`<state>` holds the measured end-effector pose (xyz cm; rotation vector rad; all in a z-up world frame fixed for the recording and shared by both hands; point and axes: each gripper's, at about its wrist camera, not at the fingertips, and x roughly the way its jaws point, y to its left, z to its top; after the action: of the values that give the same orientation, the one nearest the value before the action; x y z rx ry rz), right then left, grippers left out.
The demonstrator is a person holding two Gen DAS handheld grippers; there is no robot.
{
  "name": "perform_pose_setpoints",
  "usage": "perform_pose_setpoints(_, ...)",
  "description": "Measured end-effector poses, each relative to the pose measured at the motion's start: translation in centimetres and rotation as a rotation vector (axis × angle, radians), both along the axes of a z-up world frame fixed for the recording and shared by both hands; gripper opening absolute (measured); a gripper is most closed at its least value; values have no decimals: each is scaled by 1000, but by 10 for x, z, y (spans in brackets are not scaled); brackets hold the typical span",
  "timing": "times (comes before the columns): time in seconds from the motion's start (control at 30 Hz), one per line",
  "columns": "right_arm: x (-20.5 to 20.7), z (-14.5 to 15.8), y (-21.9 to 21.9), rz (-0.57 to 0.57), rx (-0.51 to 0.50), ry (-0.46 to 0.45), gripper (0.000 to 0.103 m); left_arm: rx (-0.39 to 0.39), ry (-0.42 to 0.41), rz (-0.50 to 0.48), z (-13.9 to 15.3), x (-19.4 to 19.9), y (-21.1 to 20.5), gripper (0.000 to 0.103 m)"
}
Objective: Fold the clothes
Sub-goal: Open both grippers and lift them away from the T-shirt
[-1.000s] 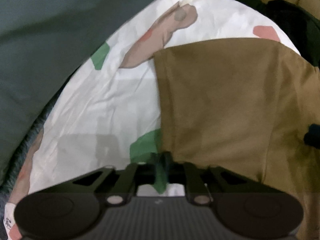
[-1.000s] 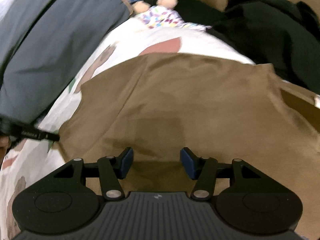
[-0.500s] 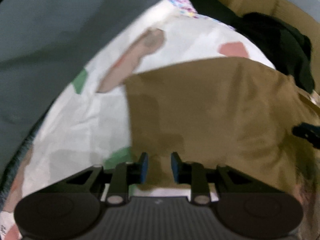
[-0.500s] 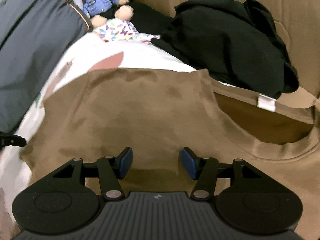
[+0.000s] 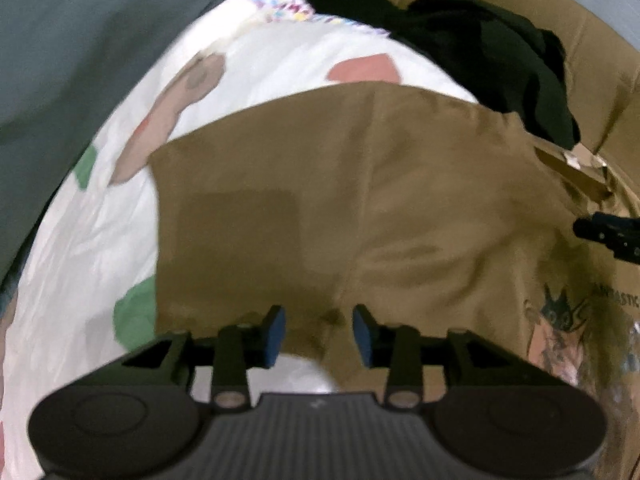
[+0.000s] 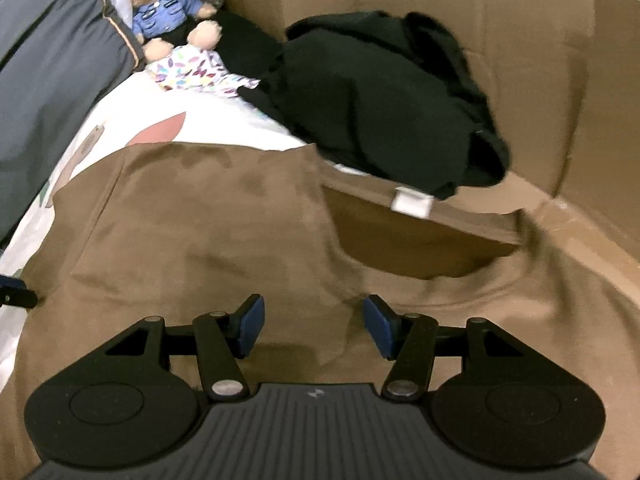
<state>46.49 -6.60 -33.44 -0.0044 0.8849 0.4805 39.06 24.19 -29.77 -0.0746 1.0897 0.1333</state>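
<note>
A white bedsheet with pink and green shapes covers the bed and fills the left wrist view from 7 to 12 o'clock. Cardboard stands behind the bed, from 12 to 3 o'clock in the right wrist view. A grey quilt is bunched along the 9 to 11 o'clock edge. The brown T-shirt lies spread on the sheet at the centre of both views, its neck opening (with a white label) at about 3 o'clock in the right wrist view, and a printed picture near 4 o'clock in the left wrist view. A black garment is heaped at 1 o'clock, its edge lying over the collar of the shirt. A teddy bear in a blue shirt sits at 11 o'clock, beside a small patterned cloth.

The left gripper hovers over the lower left corner of the shirt, jaws parted with nothing between them. The right gripper is over the shirt just below the neckline, jaws spread wide and empty.
</note>
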Motion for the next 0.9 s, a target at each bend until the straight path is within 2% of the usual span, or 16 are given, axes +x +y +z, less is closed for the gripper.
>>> perform_pose_setpoints(0.1,-5,2,-14,-2,15,-6,64,-24,-11,-44,-4,11,-18,42)
perform_pose_setpoints(0.23,-8,-7,-18,15,-35,-28,64,-20,-4,-111,-20,24,-41,43)
perform_pose_setpoints(0.37,-10,-16,-21,32,-86,-49,64,0,13,-130,-38,29,-50,44)
perform_pose_setpoints(0.5,-13,-23,-26,45,-125,-63,65,0,-10,-156,-46,26,-50,45)
perform_pose_setpoints(0.6,-10,-10,-36,23,-80,-21,65,3,-11,-172,-46,24,-50,45)
perform_pose_setpoints(0.77,-23,14,-63,-24,-46,2,72,22,31,-156,-42,31,-55,46)
perform_pose_setpoints(0.9,-43,37,-86,-83,-17,-8,75,11,21,-112,-21,34,-60,46)
